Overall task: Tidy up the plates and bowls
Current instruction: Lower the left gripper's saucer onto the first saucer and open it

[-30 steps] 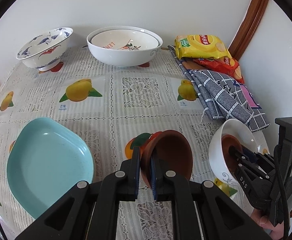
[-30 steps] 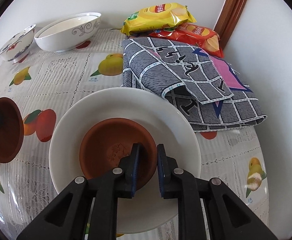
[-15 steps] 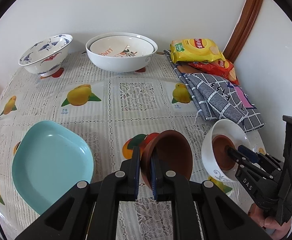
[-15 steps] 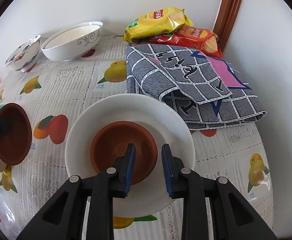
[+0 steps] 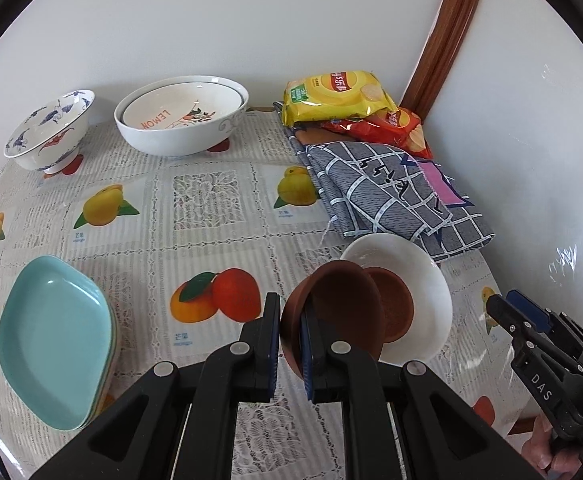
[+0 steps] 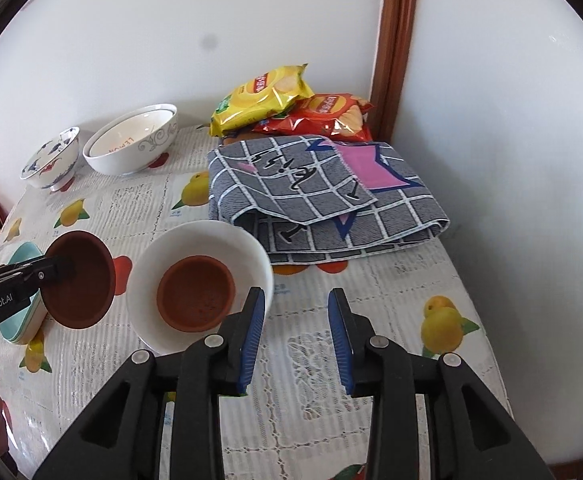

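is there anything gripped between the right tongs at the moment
No. The right tongs stand open over bare tablecloth, and the brown bowl lies apart from them inside the white bowl.

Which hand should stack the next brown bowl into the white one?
Left. The left gripper already clamps a brown bowl beside the white bowl; the right gripper is open, empty.

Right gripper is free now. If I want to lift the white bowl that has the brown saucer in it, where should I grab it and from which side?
Take the white bowl by its thin rim at the near right edge, beside the right gripper, one finger inside and one outside. The brown saucer fills the centre and the folded cloth crowds the far side.
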Demonstrator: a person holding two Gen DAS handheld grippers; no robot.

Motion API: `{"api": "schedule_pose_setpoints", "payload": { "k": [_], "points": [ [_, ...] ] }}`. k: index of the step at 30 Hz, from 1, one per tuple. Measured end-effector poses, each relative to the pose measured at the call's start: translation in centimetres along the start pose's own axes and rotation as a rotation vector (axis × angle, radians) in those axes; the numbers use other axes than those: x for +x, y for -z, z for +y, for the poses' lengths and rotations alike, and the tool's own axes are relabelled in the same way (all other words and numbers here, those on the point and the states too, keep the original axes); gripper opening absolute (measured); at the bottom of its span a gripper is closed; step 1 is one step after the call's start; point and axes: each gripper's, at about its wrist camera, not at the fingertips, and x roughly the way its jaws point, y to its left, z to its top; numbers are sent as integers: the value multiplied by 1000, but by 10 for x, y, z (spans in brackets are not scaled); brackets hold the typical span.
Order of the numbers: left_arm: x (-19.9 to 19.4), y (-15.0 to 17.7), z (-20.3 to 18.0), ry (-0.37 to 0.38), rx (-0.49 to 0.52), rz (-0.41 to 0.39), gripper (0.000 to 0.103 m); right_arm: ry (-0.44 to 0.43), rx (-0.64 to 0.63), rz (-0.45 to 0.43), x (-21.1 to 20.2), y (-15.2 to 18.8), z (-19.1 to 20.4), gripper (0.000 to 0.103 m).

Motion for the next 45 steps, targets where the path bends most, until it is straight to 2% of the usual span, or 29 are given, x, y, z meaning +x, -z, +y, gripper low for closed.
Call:
{"api": "schedule_pose_setpoints", "payload": {
  "k": [8,15,23,31,45],
  "points": [
    [11,-6,-33,12,47,-1,10,31,75,0,-6,15,-44,33],
    [36,-6,-45,-2,55,26,10,35,101,25,-1,28,-61,33],
    [56,-6,-48,3,37,51,10,23,123,63,11,39,-68,33],
    [66,-7,-55,22,34,71,10,-17,148,64,11,40,-71,33],
    [73,-4,-56,67,11,98,10,-55,148,88,12,42,-65,33]
  ]
}}
